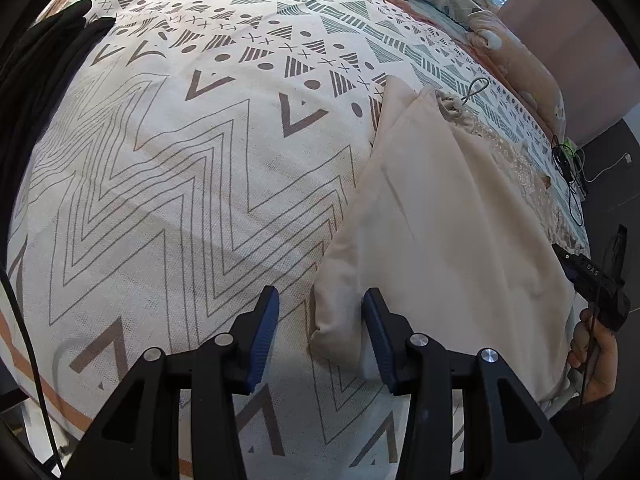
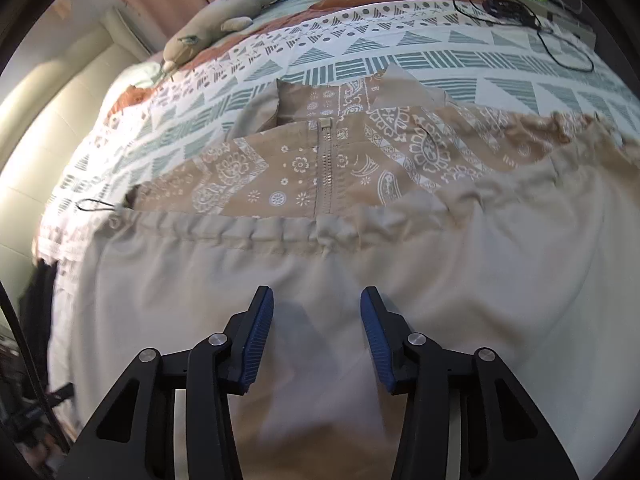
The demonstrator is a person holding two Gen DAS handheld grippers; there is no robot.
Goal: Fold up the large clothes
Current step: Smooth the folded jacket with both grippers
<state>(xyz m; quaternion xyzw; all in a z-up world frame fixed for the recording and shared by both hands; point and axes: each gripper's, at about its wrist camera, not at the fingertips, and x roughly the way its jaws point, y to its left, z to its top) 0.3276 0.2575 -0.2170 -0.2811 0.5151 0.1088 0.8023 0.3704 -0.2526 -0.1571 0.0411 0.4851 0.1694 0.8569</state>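
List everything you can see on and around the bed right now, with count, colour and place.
Jacket: one, beige with a paisley lining and a zip, spread on the bed.
Bedspread: one, white with grey, teal and brown geometric print, covers the bed.
Plush toy: one, beige, far end of the bed.
Pillow: one, peach, head of the bed.
Cables: a black tangle, far edge of the bed.
Dark cloth: one, black, left bed edge.
Left gripper: black, blue pads, jaws apart astride the jacket's corner.
Right gripper: same, jaws apart over the jacket.
Hand: one, holding the right gripper.

bedspread patterned | plush toy at far edge | cables on bedspread
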